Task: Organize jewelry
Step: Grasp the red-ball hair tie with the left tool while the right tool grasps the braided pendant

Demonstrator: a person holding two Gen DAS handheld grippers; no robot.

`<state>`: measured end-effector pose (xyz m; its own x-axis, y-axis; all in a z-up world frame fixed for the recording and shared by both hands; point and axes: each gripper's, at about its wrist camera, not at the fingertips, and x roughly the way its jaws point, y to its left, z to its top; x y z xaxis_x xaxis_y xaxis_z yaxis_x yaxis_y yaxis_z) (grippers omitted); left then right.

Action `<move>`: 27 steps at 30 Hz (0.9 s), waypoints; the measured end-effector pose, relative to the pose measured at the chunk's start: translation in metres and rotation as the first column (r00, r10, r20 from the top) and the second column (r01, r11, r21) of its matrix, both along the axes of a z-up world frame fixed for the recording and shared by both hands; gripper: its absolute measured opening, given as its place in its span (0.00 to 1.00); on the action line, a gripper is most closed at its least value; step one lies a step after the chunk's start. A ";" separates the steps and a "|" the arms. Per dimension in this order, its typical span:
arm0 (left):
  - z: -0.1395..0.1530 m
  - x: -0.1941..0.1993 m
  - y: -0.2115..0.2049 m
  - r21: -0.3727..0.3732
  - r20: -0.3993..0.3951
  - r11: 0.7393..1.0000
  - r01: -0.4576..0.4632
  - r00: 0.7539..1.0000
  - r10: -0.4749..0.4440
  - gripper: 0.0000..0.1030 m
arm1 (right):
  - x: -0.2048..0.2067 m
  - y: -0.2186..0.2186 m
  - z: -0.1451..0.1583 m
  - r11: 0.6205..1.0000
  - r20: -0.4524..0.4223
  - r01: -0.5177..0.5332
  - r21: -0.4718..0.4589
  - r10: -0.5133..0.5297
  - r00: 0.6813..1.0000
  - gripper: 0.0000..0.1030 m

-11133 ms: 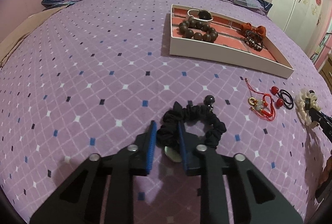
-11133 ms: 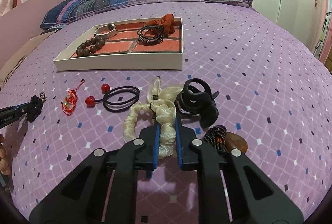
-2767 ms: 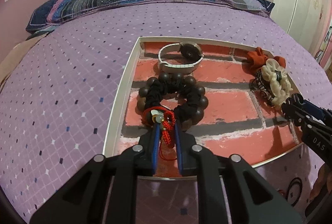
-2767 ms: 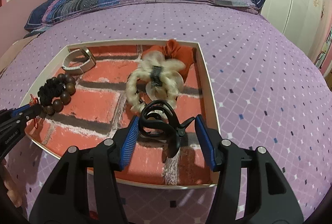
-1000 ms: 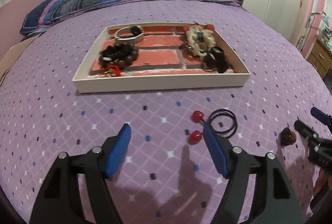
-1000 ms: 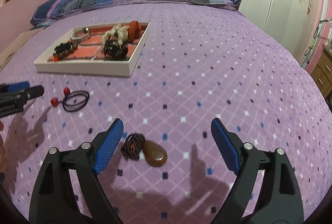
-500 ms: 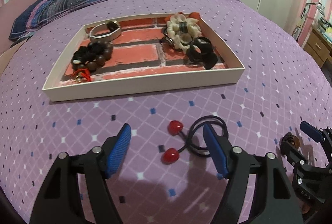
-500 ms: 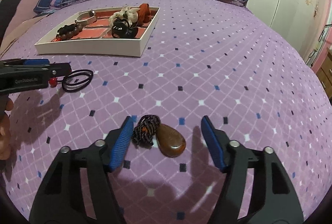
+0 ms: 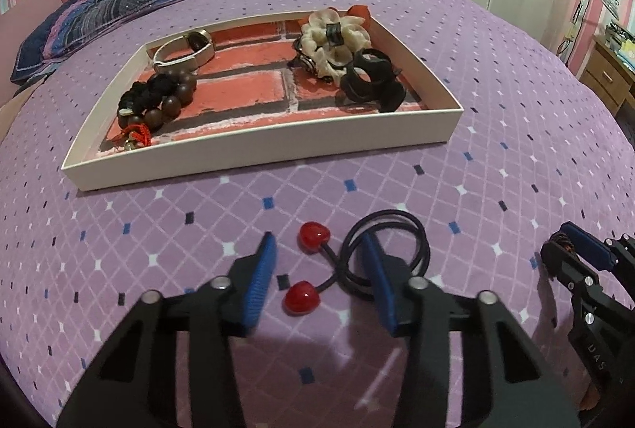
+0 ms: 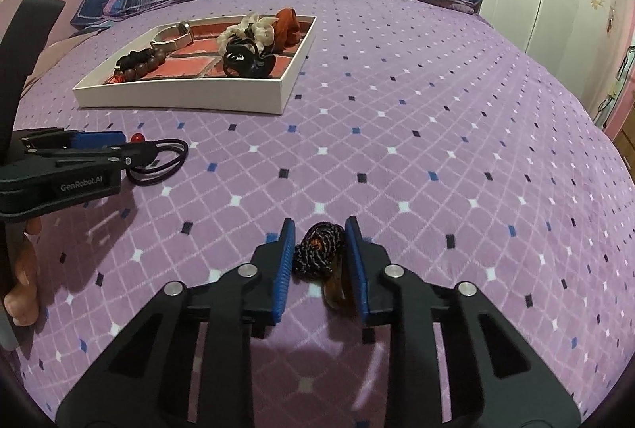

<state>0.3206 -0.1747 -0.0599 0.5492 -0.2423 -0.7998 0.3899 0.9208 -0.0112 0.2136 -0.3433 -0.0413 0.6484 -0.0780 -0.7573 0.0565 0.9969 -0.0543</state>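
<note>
- Jewelry: most pieces already in tray (image 9: 254, 146), upper centre of left-wrist frame, on the bed (image 9: 496, 134).
- In tray, L side: watch (image 9: 184, 49), bead bracelet (image 9: 166, 106) w/ black scrunchie on it, red cord charm (image 9: 135, 134) at near-left corner.
- In tray, R side: cream scrunchie (image 9: 333, 39), orange scrunchie (image 9: 359, 11) behind it, black claw clip (image 9: 371, 80) in front.
- Left to do, by the look of it: 2 items still on bed, both being picked now.
- Hair tie (image 9: 387, 249) w/ two red beads, lower centre of left-wrist frame. Left tool (image 9: 319, 261) straddles it, jaws closing; beads + part of loop between pads, pads not pressing yet as far as I can tell.
- Pendant (image 10: 335, 283) w/ dark braided cord (image 10: 317, 253), lower centre of right-wrist frame. Right tool (image 10: 319, 255) closing on it; cord bundle fills the gap, pads look to touch it both sides.
- Judgement: task near its end. Once these 2 go in the tray, nothing else loose shows on the bed.
- Risk: thin hair tie loop could slip the pads; pendant may hang off its cord when lifted.
</note>
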 end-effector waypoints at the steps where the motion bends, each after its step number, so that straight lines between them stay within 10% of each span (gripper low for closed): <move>1: 0.000 -0.001 -0.001 -0.004 -0.001 1.000 0.004 1.000 -0.004 0.34 | 0.000 0.000 0.000 1.000 0.002 0.000 0.002 0.000 1.000 0.24; 9: 0.000 -0.002 0.002 -0.016 0.000 1.000 -0.002 1.000 0.002 0.18 | -0.002 -0.003 0.001 1.000 0.010 0.001 0.021 -0.001 1.000 0.24; 27: 0.026 -0.009 0.024 -0.033 0.061 0.999 -0.026 0.998 0.028 0.16 | 0.010 -0.002 0.027 1.000 0.081 0.014 0.021 -0.016 0.997 0.23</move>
